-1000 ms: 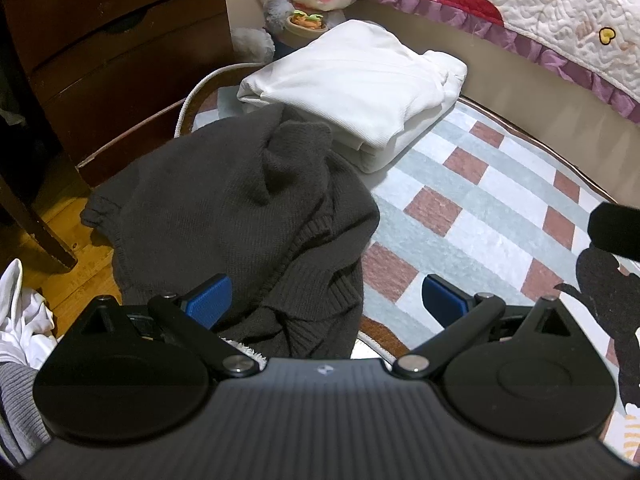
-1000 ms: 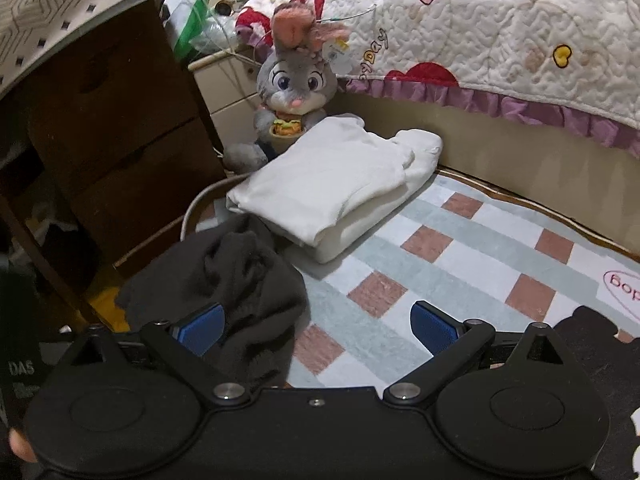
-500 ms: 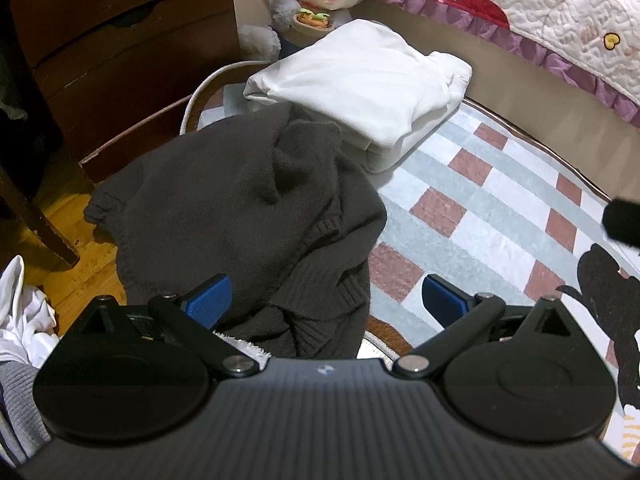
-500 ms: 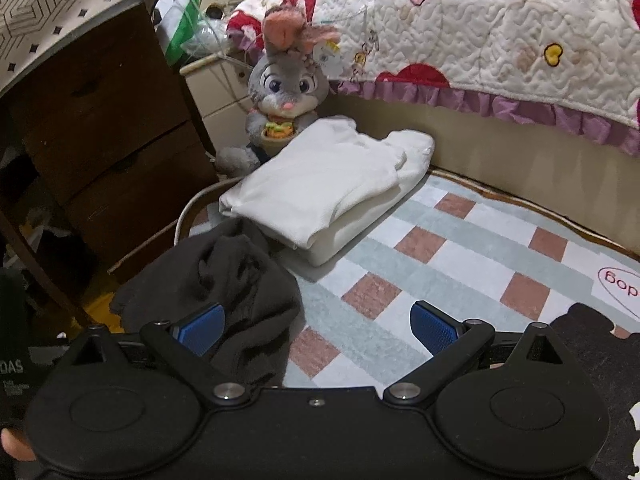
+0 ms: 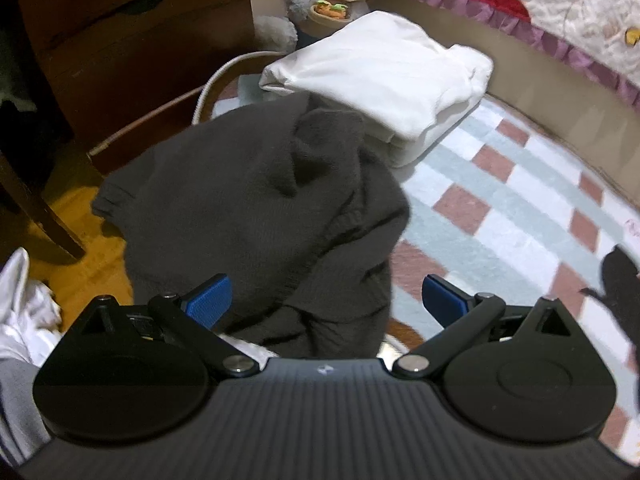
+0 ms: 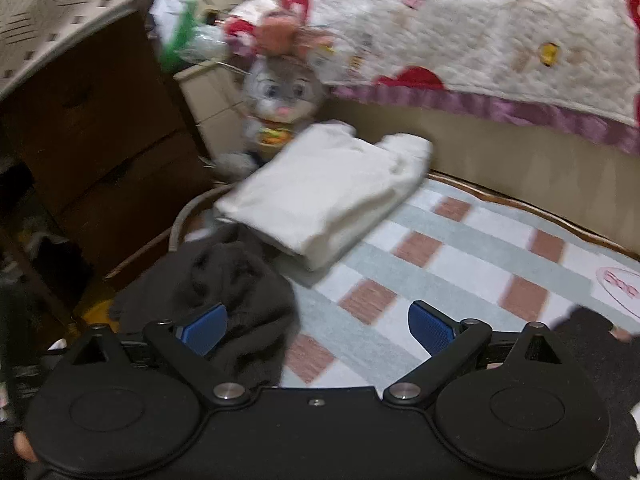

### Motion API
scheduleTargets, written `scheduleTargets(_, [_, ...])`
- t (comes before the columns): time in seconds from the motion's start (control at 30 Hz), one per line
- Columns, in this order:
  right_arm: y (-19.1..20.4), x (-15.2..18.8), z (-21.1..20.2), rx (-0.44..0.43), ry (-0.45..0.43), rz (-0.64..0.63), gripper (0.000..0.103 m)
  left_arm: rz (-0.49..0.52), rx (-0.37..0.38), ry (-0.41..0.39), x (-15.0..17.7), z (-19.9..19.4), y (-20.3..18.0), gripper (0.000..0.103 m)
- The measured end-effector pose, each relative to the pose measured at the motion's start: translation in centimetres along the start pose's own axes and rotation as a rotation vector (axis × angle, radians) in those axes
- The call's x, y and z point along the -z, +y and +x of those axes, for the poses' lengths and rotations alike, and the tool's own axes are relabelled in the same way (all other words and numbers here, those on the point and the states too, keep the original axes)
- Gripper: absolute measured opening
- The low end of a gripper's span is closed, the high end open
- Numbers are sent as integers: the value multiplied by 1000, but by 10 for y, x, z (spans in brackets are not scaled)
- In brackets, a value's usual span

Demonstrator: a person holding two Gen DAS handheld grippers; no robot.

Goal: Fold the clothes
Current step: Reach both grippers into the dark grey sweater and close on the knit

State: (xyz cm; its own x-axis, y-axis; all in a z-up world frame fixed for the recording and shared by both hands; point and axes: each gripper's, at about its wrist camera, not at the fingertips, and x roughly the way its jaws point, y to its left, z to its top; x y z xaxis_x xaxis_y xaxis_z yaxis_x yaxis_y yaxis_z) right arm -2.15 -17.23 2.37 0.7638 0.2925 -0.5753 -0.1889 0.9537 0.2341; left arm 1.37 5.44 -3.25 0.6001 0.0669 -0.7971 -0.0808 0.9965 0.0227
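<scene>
Checked mat (image 5: pixel 496 200) fills the floor, quilt (image 6: pixel 480 28) hanging along its far right. Dark knit sweater (image 5: pixel 256 216) crumpled at the mat's near left edge, spilling onto wood floor. Folded white garment (image 5: pixel 384 76) just beyond it, touching its far edge. Plush rabbit (image 6: pixel 280 96) behind that. Left gripper (image 5: pixel 326 300) spread wide, holding nothing, over the sweater. Right gripper (image 6: pixel 316 324) spread wide, empty.

left claw (image 5: pixel 325 298) — black, blue pads; right claw (image 6: pixel 318 325) — same
</scene>
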Motion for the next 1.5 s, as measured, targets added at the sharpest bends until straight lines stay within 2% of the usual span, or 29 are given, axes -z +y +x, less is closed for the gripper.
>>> scheduleTargets(0.1, [27, 0, -1, -7, -62, -225, 99, -15, 17, -9, -8, 2, 15, 101])
scheduleTargets(0.17, [37, -8, 6, -17, -62, -302, 99, -51, 50, -38, -19, 0, 34, 99])
scheduleTargets(0.3, [29, -29, 32, -134, -83, -241, 99, -168, 96, -112, -38, -3, 80, 95])
scheduleTargets(0.33, [25, -30, 41, -176, -93, -218, 99, -188, 98, -107, -42, 0, 90, 91])
scheduleTargets(0.4, [19, -28, 60, -238, -108, -195, 99, -188, 71, -96, -49, 9, 105, 75])
scheduleTargets(0.43, [18, -25, 69, -251, -103, -179, 97, -179, 52, -98, -51, 13, 111, 73])
scheduleTargets(0.53, [18, -14, 106, -232, -33, -166, 71, -147, 42, -81, -55, 29, 121, 71])
scheduleTargets(0.57, [18, -11, 118, -214, -4, -168, 57, -134, 54, -72, -56, 36, 123, 69])
scheduleTargets(0.63, [13, -3, 139, -200, 58, -153, 49, -92, 80, -75, -57, 52, 122, 62])
scheduleTargets(0.67, [10, 1, 148, -197, 89, -141, 42, -56, 81, -89, -56, 61, 121, 59])
scheduleTargets(0.7, [8, 4, 156, -205, 118, -131, 40, -12, 60, -91, -54, 72, 118, 53])
scheduleTargets(0.77, [6, 8, 170, -236, 170, -110, 40, 31, 19, -43, -55, 96, 119, 51])
scheduleTargets(0.83, [1, 10, 187, -253, 221, -71, 45, -5, 106, 3, -57, 108, 129, 51])
scheduleTargets(0.87, [-1, 11, 197, -259, 246, -49, 62, -37, 170, 22, -57, 110, 134, 55])
scheduleTargets(0.9, [-4, 12, 206, -265, 271, -27, 87, -62, 218, 36, -57, 111, 136, 59])
scheduleTargets(0.93, [-7, 14, 215, -270, 297, -4, 96, -71, 248, 44, -57, 112, 134, 62])
scheduleTargets(1.0, [-13, 20, 232, -277, 351, 44, 97, -35, 278, 54, -57, 117, 124, 80])
scheduleTargets(1.07, [-19, 27, 247, -292, 378, 89, 97, 46, 284, 69, -57, 127, 107, 90])
scheduleTargets(1.13, [-27, 34, 265, -339, 404, 166, 97, 103, 305, 89, -56, 144, 94, 91])
scheduleTargets(1.23, [-36, 50, 287, -369, 419, 316, 97, 74, 298, 132, -53, 165, 90, 95])
scheduleTargets(1.27, [-36, 54, 290, -371, 407, 338, 100, 64, 296, 147, -52, 172, 89, 96])
scheduleTargets(1.33, [-27, 56, 290, -355, 365, 320, 102, 25, 297, 178, -50, 186, 88, 93])
scheduleTargets(1.37, [-21, 55, 291, -338, 362, 289, 102, -33, 310, 206, -49, 194, 95, 81])
scheduleTargets(1.4, [-14, 55, 291, -328, 360, 256, 102, -86, 316, 232, -48, 199, 103, 63])
scheduleTargets(1.47, [0, 57, 291, -328, 353, 193, 103, -161, 316, 228, -47, 196, 116, 45])
scheduleTargets(1.5, [5, 59, 290, -347, 349, 163, 98, -170, 312, 213, -45, 191, 118, 35])
